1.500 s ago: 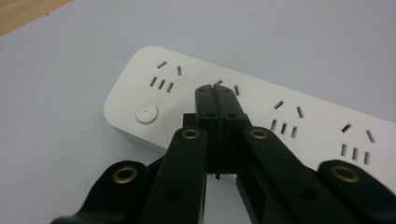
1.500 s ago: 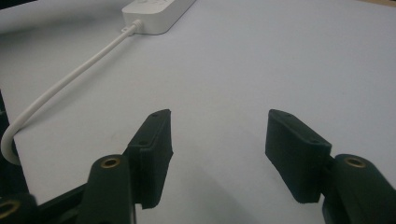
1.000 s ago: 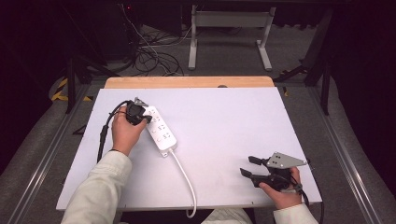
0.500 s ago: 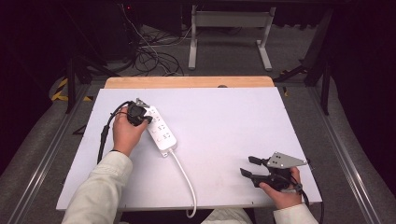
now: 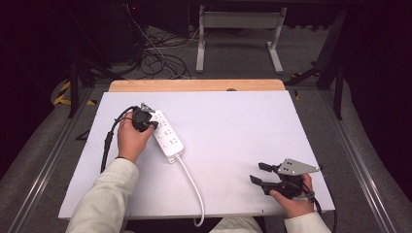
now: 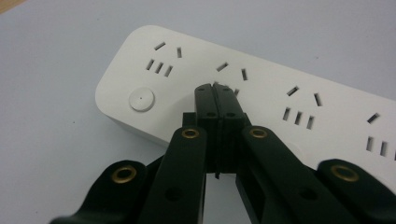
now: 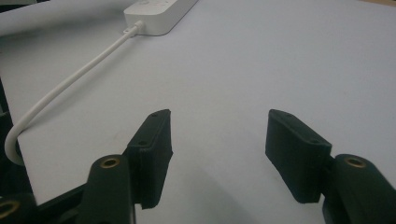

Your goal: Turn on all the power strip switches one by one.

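Left gripper [image 6: 215, 88]: jaws closed together, empty, tips over the power strip [image 6: 261, 88].
Strip axis: crosswise to those jaws.
Right gripper [image 7: 218, 135]: jaws apart, empty, well away.

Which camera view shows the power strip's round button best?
The left gripper view: the round button sits large on the power strip, near the shut left gripper. The high view leaves it too small; the right gripper view catches the strip's cable end.
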The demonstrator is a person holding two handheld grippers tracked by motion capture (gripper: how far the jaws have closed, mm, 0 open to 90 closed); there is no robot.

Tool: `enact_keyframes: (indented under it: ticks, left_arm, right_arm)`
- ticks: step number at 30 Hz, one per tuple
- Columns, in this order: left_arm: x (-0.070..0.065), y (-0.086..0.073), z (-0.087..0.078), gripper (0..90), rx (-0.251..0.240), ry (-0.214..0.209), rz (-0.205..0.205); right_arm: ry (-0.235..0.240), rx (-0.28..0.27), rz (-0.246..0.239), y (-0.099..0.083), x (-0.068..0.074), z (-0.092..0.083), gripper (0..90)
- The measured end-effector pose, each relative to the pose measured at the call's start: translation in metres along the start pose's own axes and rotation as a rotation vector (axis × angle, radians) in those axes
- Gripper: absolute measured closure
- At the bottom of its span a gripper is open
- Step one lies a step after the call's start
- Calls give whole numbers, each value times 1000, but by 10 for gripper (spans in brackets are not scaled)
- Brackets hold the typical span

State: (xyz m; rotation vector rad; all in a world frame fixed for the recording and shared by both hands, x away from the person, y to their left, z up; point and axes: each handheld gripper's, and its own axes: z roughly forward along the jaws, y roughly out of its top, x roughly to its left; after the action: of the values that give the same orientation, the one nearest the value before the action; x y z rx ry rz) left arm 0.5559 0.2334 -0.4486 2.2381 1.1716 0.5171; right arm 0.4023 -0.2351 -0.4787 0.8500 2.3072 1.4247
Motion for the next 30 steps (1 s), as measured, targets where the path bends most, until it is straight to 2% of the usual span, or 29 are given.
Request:
enact_keyframes:
  ticks: [11, 14, 16, 21, 30]
  left_arm:
    - [0, -1, 1, 900, -3, -2, -27]
    - [-3, 0, 1, 900, 1, 17, -14]
    - [-5, 0, 1, 900, 7, 40, 8]
    - [-4, 0, 1, 900, 10, 31, -12]
    - [-4, 0, 2, 900, 11, 30, -23]
  right_arm:
    - [1, 0, -5, 0, 0, 0, 418]
    - [2, 1, -5, 0, 0, 0, 418]
    - [4, 0, -5, 0, 0, 0, 418]
    - [5, 1, -3, 0, 0, 0, 418]
    - [7, 3, -4, 0, 1, 0, 418]
